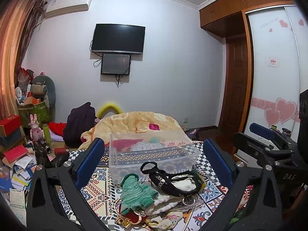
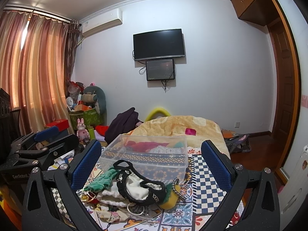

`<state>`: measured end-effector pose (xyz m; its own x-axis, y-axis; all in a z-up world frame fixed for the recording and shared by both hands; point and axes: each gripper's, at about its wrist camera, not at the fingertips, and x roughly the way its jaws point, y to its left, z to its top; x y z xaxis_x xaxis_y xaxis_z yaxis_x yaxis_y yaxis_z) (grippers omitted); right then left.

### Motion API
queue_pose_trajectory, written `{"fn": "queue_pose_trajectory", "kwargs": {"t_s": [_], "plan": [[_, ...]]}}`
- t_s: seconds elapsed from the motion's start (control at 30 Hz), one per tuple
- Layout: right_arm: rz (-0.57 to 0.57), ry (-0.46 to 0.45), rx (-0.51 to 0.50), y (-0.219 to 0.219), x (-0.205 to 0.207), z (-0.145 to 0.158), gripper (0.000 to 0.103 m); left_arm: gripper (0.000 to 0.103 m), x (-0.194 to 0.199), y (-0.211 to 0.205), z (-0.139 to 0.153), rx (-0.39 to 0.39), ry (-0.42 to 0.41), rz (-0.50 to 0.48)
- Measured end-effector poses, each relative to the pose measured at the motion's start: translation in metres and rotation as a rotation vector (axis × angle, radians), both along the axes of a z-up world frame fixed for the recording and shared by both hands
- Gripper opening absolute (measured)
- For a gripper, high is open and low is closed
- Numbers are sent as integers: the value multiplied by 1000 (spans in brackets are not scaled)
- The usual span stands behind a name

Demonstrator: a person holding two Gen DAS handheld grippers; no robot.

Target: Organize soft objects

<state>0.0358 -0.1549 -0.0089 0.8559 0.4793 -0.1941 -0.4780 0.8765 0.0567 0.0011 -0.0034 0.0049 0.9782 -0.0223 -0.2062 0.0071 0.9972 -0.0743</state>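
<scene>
Grippers level above clothes pile (image 1: pixel 159 194), left gripper (image 1: pixel 154 163) and right gripper (image 2: pixel 151 163) jaws apart, empty.

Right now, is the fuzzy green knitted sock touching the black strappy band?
Cannot tell. In the right wrist view the green sock meets the black band, possibly just overlapping.

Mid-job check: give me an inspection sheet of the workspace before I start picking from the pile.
Surface: patterned bed cover, bare checkered patch on the right.
Job's things: clear plastic bin holding a few soft items at its far end; pile in front with green knit piece, black chain-trimmed band, white cloth.
Clutter: books and papers on floor, left.
Grippers: left gripper open, empty; right gripper open, empty.
Cables: hanging under wall screens.
Surroundings: orange blanket, curtains, wardrobe.
</scene>
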Motion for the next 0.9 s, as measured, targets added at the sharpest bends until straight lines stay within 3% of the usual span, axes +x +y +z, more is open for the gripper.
{"fn": "queue_pose_trajectory", "kwargs": {"t_s": [0.53, 0.9], "plan": [[-2, 10, 6, 1, 4, -3, 103, 103, 3, -2, -4, 16, 14, 1], [18, 154, -6, -5, 38, -39, 103, 103, 35, 13, -45, -29, 163, -9]]}}
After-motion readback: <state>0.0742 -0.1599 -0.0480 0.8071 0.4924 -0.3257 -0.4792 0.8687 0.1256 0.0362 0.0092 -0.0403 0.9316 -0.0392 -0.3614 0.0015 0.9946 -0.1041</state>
